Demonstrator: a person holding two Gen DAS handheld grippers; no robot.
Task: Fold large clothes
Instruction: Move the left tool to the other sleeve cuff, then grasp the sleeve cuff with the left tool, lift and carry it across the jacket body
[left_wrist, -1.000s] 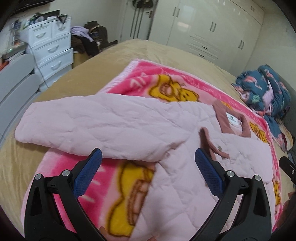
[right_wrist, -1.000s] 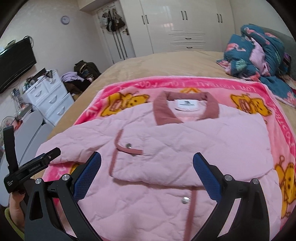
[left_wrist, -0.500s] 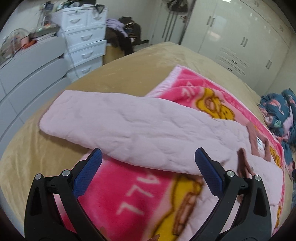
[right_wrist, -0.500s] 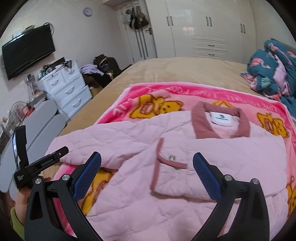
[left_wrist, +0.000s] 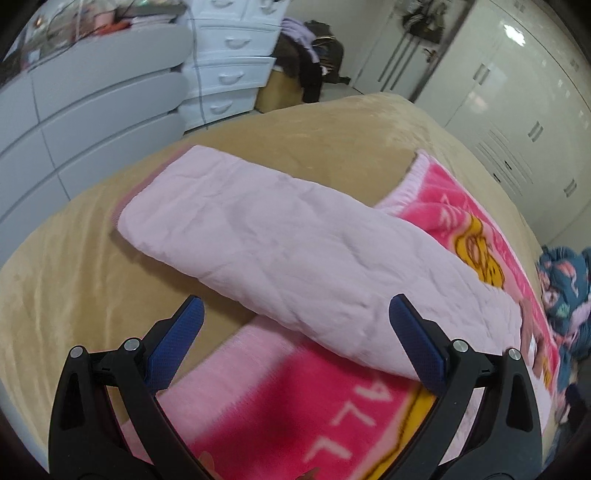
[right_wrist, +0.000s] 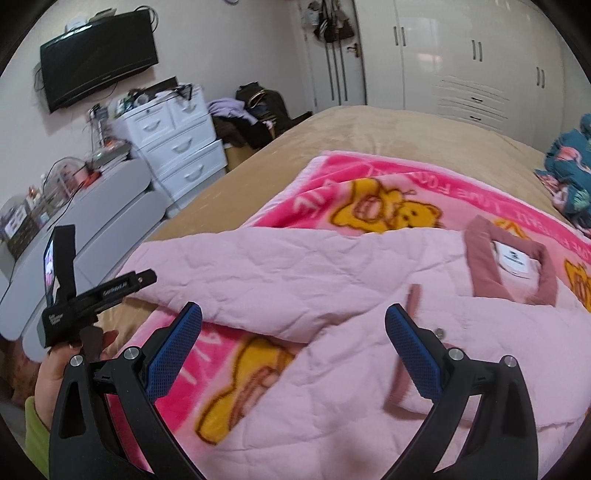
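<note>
A light pink quilted jacket (right_wrist: 332, 295) with a dusty-rose collar (right_wrist: 511, 258) lies face up on a pink bear-print blanket (right_wrist: 388, 192) on the bed. Its one sleeve (left_wrist: 280, 243) stretches out to the left past the blanket edge onto the tan bedspread. My left gripper (left_wrist: 293, 332) is open and empty, hovering just in front of that sleeve; it also shows in the right wrist view (right_wrist: 125, 286). My right gripper (right_wrist: 293, 336) is open and empty above the jacket's front, near the sleeve's base.
The tan bedspread (left_wrist: 81, 258) ends at the left near a grey cabinet (left_wrist: 92, 110) and white drawers (right_wrist: 177, 147). A dark floral bundle (right_wrist: 569, 177) lies at the bed's far right. White wardrobes (right_wrist: 461, 55) stand behind the bed.
Both grippers have swung to the left. The left one now faces the outstretched sleeve and its end instead of the jacket body. Both stay open.
</note>
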